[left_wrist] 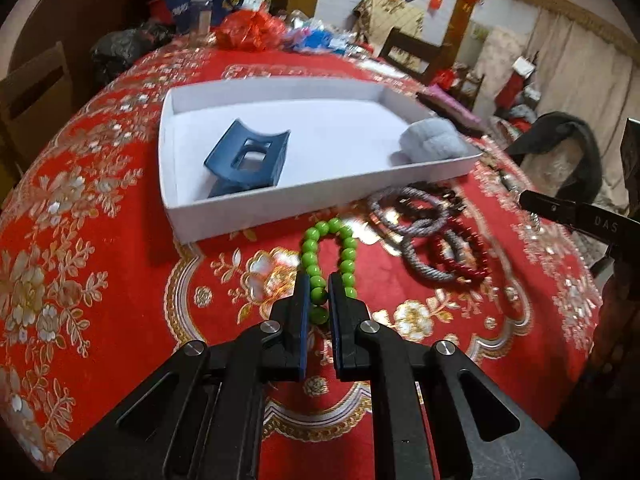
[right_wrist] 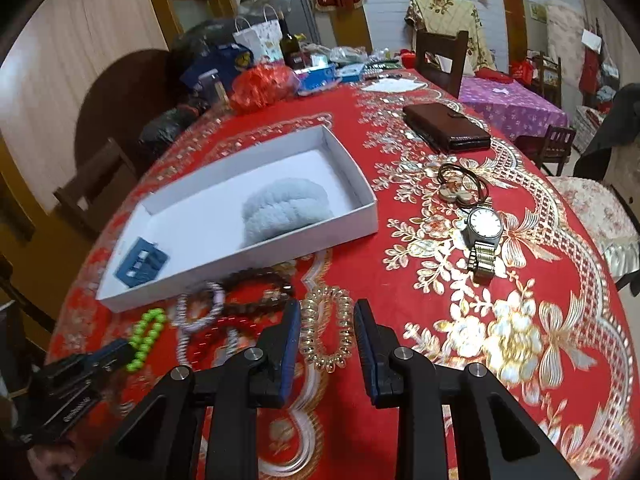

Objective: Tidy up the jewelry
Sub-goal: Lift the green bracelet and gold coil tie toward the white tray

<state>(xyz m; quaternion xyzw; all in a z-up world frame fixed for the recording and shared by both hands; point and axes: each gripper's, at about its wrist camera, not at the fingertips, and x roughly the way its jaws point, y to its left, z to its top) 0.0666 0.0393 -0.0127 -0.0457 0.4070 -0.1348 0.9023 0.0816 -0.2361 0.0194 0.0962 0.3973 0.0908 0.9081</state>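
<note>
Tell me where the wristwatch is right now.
The wristwatch lies on the red tablecloth in the right wrist view, right of the white box, just below a brown hair tie.

**Readable text: almost none**

Right gripper (left_wrist: 576, 216) is showing white letters "DAS" on its black arm in the left wrist view, cut off past that. Left gripper (right_wrist: 116, 354) is carrying a white printed word on its arm in the right wrist view, too blurred to read. Wall hangings are blurring out, illegible.
</note>
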